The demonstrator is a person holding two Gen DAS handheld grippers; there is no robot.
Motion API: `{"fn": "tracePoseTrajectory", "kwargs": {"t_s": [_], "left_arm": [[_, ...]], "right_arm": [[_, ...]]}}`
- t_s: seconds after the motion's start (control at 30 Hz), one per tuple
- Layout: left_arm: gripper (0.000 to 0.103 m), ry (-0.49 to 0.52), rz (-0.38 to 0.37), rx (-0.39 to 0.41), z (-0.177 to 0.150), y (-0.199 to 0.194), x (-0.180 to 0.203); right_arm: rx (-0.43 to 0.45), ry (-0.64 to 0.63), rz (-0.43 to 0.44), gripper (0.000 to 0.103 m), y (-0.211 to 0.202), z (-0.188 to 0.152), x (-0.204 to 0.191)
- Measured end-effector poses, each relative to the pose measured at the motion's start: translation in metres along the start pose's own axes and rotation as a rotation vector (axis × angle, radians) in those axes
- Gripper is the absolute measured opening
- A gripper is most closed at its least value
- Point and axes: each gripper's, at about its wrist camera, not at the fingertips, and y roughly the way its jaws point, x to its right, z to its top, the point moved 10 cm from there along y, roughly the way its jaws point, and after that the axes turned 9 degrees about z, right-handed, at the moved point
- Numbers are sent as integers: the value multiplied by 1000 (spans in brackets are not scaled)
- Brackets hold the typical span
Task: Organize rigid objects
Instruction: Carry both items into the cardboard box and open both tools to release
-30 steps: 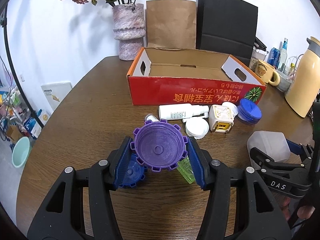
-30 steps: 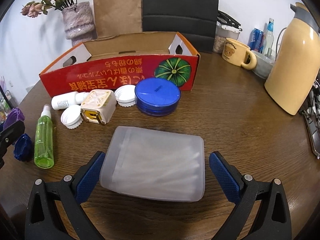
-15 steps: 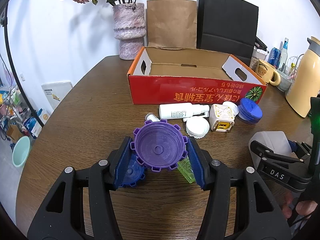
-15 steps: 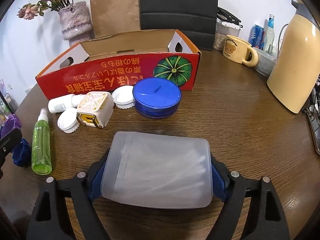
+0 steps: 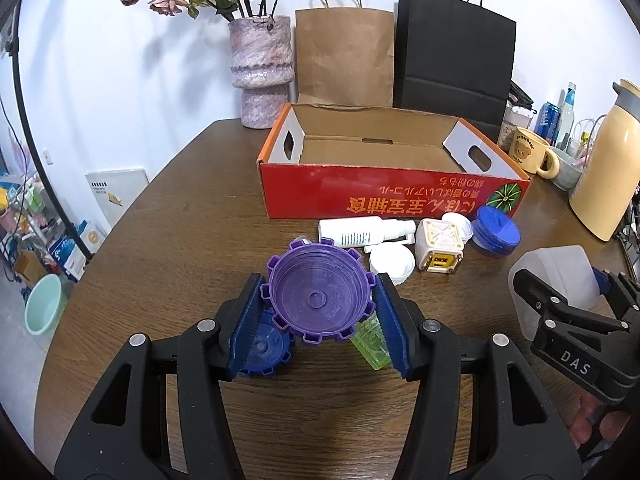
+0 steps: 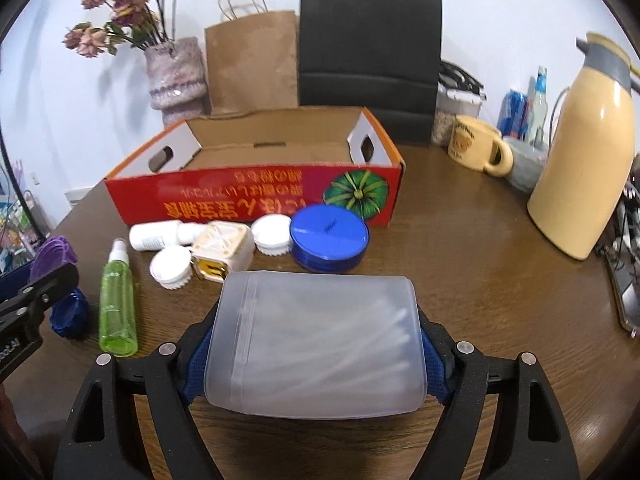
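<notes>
My left gripper (image 5: 318, 320) is shut on a purple toothed lid (image 5: 318, 290) and holds it above the table. Under it lie a blue toothed lid (image 5: 262, 350) and a green spray bottle (image 5: 370, 340). My right gripper (image 6: 314, 346) is shut on a frosted plastic box (image 6: 316, 342) and holds it lifted off the table; the box also shows in the left wrist view (image 5: 554, 280). The open red cardboard box (image 5: 394, 200) stands behind, empty inside as far as I see. In front of it lie a white bottle (image 5: 360, 232), white caps (image 5: 392, 264), a cream cube (image 5: 440, 246) and a blue round tin (image 5: 496, 230).
A vase (image 5: 262, 68) with dried flowers, a brown bag (image 5: 344, 56) and a black bag (image 5: 452, 52) stand behind the red box. A yellow mug (image 6: 478, 148) and a cream thermos (image 6: 584, 152) stand at the right. The table edge curves at the left.
My right gripper closed on the frosted box and lifted it off the table, tilting upward. My left gripper kept holding the purple lid, nearly still.
</notes>
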Motion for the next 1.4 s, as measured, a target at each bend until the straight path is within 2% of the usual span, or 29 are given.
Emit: {"fn": "tracePoseTrajectory", "kwargs": {"t_s": [0.2,0.67,1.17,1.4], "left_arm": [[51,-6,1,15,11,-7,1],[51,-36,12,101,63,-18,6],[51,-115,11,123,108,3,13],[51,-128,19,115,124,24,19]], "right_arm": [[44,-33,25,85,-14,18,-10],[157,-50,44,85,-34,68,-11],[209,-63,61,85,-13,117,-10],[201,-52,70,85,6,132,-4]]}}
